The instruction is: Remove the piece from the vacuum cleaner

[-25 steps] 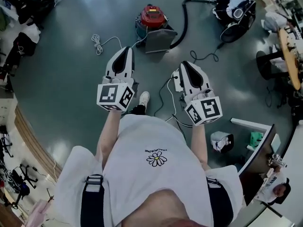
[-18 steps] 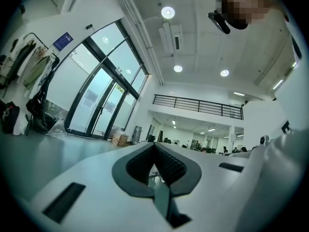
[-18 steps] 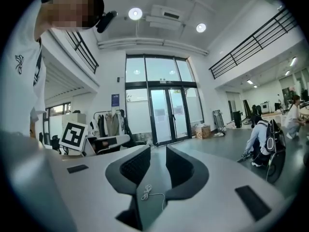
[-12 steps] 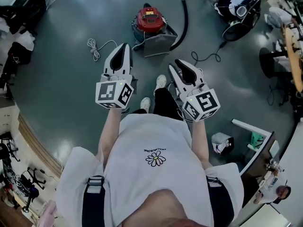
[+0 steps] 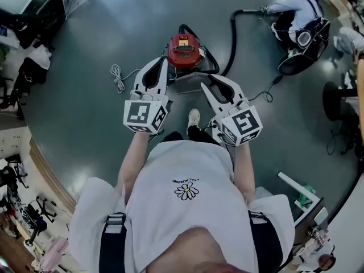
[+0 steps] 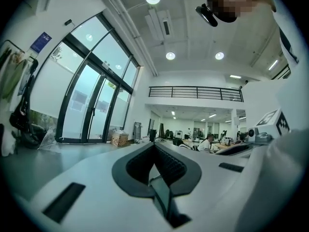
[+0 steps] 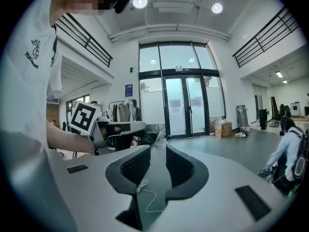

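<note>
A red vacuum cleaner (image 5: 183, 49) stands on the grey floor, with a black hose (image 5: 232, 38) curving off to the right. A grey boxy part (image 5: 190, 84) sits at its near side. In the head view my left gripper (image 5: 161, 62) points at the vacuum's left side, its jaws shut and empty. My right gripper (image 5: 205, 83) hovers by the grey part's right edge with its jaws open and nothing between them. Both gripper views look level across the room and do not show the vacuum. The left gripper (image 6: 154, 146) and right gripper (image 7: 158, 151) hold nothing there.
A coiled white cord (image 5: 118, 75) lies on the floor left of the vacuum. A person (image 5: 296, 13) sits on the floor at the hose's far end. My shoe (image 5: 194, 118) is just behind the grey part. Glass doors (image 7: 186, 105) stand ahead.
I have walked up to the vacuum, which now lies between the two gripper tips. Both grippers moved forward, and the right jaws have parted.
</note>
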`<state>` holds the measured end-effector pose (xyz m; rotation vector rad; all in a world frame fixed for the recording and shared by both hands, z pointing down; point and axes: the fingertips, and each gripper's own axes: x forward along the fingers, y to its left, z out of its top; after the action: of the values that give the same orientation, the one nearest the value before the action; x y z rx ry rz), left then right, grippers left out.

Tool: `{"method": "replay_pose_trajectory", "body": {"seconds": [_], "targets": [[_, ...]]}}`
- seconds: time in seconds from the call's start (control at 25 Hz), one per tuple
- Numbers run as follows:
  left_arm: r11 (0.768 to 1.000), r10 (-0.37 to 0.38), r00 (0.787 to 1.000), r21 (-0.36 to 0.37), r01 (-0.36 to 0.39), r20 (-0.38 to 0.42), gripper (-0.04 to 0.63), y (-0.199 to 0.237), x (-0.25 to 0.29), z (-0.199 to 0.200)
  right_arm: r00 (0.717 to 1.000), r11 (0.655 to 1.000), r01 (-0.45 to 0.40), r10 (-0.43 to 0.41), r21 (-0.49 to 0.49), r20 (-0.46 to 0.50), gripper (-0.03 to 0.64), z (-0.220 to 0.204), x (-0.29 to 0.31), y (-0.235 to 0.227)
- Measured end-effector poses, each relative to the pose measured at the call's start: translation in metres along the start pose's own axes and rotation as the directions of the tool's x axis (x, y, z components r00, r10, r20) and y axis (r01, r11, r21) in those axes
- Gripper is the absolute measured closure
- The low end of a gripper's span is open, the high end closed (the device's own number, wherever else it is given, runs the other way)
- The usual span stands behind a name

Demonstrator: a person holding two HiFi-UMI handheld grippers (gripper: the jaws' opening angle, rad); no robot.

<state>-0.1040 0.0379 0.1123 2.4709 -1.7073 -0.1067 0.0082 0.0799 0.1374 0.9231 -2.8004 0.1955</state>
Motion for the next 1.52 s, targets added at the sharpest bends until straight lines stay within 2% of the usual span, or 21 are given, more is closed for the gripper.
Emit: {"method": "replay_pose_trajectory", "body": {"seconds": [0.12, 0.24, 0.32, 0.4, 0.48, 0.52, 0.64, 0.76, 0.88, 0.96, 1.04, 1.12, 1.24, 1.36, 1.44, 1.52], "targets": [[1.000, 0.005, 0.998, 0.017, -0.004, -0.055, 0.592, 0.004, 0.041, -0.019, 0.999, 0.998, -0.008, 0.006, -0.063, -0.034, 0.531, 0.005, 0.014, -0.042], [0.998, -0.006, 0.990, 0.058, 0.015, -0.142, 0.592, 0.013, 0.074, -0.046, 0.992, 0.985, -0.004, -0.018, -0.171, -0.125, 0.489, 0.000, 0.036, -0.070], [0.997, -0.013, 0.979, 0.069, 0.027, -0.203, 0.592, 0.022, 0.096, -0.070, 0.983, 0.975, -0.018, -0.023, -0.222, -0.184, 0.489, -0.012, 0.053, -0.085], [0.994, -0.027, 0.959, 0.094, 0.056, -0.282, 0.592, 0.032, 0.123, -0.104, 0.968, 0.968, -0.035, -0.029, -0.249, -0.250, 0.489, -0.034, 0.069, -0.101], [0.986, -0.052, 0.920, 0.127, 0.110, -0.388, 0.592, 0.042, 0.149, -0.151, 0.933, 0.957, -0.090, -0.016, -0.277, -0.360, 0.489, -0.073, 0.084, -0.114], [0.979, -0.066, 0.892, 0.141, 0.144, -0.448, 0.592, 0.047, 0.161, -0.181, 0.906, 0.947, -0.132, -0.005, -0.293, -0.424, 0.490, -0.098, 0.092, -0.120], [0.945, -0.087, 0.787, 0.199, 0.259, -0.611, 0.593, 0.064, 0.189, -0.276, 0.829, 0.907, -0.250, 0.020, -0.338, -0.559, 0.490, -0.178, 0.113, -0.134], [0.901, -0.084, 0.674, 0.234, 0.367, -0.734, 0.592, 0.081, 0.203, -0.366, 0.771, 0.852, -0.347, 0.022, -0.391, -0.637, 0.491, -0.255, 0.128, -0.144], [0.857, -0.067, 0.570, 0.245, 0.453, -0.819, 0.594, 0.094, 0.204, -0.439, 0.699, 0.849, -0.404, 0.045, -0.341, -0.713, 0.490, -0.336, 0.135, -0.148], [0.829, -0.034, 0.522, 0.267, 0.491, -0.852, 0.592, 0.105, 0.208, -0.478, 0.652, 0.852, -0.421, 0.046, -0.311, -0.757, 0.490, -0.389, 0.142, -0.158], [0.810, -0.005, 0.497, 0.287, 0.511, -0.868, 0.592, 0.116, 0.217, -0.506, 0.612, 0.852, -0.432, 0.036, -0.295, -0.790, 0.491, -0.435, 0.152, -0.171], [0.795, 0.011, 0.482, 0.300, 0.527, -0.876, 0.592, 0.126, 0.223, -0.524, 0.576, 0.856, -0.436, 0.029, -0.277, -0.817, 0.491, -0.470, 0.161, -0.182], [0.757, 0.039, 0.454, 0.323, 0.569, -0.890, 0.594, 0.135, 0.222, -0.540, 0.522, 0.856, -0.448, 0.018, -0.257, -0.853, 0.491, -0.500, 0.169, -0.192], [0.737, 0.054, 0.414, 0.316, 0.597, -0.909, 0.593, 0.142, 0.213, -0.559, 0.471, 0.853, -0.470, 0.024, -0.227, -0.882, 0.490, -0.525, 0.171, -0.194], [0.727, 0.061, 0.409, 0.321, 0.607, -0.910, 0.594, 0.143, 0.212, -0.562, 0.444, 0.856, -0.474, 0.029, -0.207, -0.896, 0.491, -0.539, 0.175, -0.196], [0.708, 0.074, 0.399, 0.330, 0.625, -0.914, 0.594, 0.142, 0.214, -0.561, 0.436, 0.855, -0.468, 0.004, -0.223, -0.900, 0.491, -0.549, 0.180, -0.202]]}}
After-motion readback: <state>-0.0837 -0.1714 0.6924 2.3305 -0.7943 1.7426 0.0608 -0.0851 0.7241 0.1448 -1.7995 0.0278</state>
